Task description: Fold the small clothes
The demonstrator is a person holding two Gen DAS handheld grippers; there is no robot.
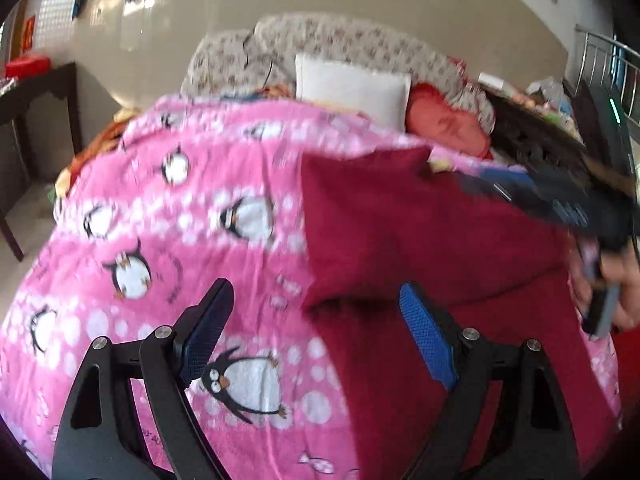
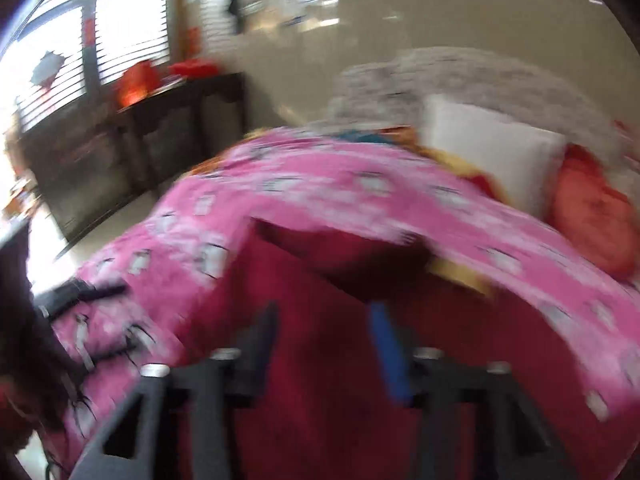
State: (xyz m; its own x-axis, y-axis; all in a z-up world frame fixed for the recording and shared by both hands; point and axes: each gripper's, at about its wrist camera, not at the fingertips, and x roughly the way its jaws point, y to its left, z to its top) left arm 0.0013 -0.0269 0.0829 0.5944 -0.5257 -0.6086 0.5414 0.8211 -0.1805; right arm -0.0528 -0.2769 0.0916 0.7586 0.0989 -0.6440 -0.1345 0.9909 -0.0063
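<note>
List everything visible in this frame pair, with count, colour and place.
garment: one, dark red, on the blanket, partly folded
blanket: one, pink with penguins, covering the bed
pillow: one, white, at the bed's head
cushion: one, red-orange, right of the pillow
quilt: one, floral beige, behind the pillow
table: one, dark, left of the bed
left gripper: fingers open, empty, over the garment's left edge
right gripper: blurred, fingers apart, nothing between them, over the garment
</note>
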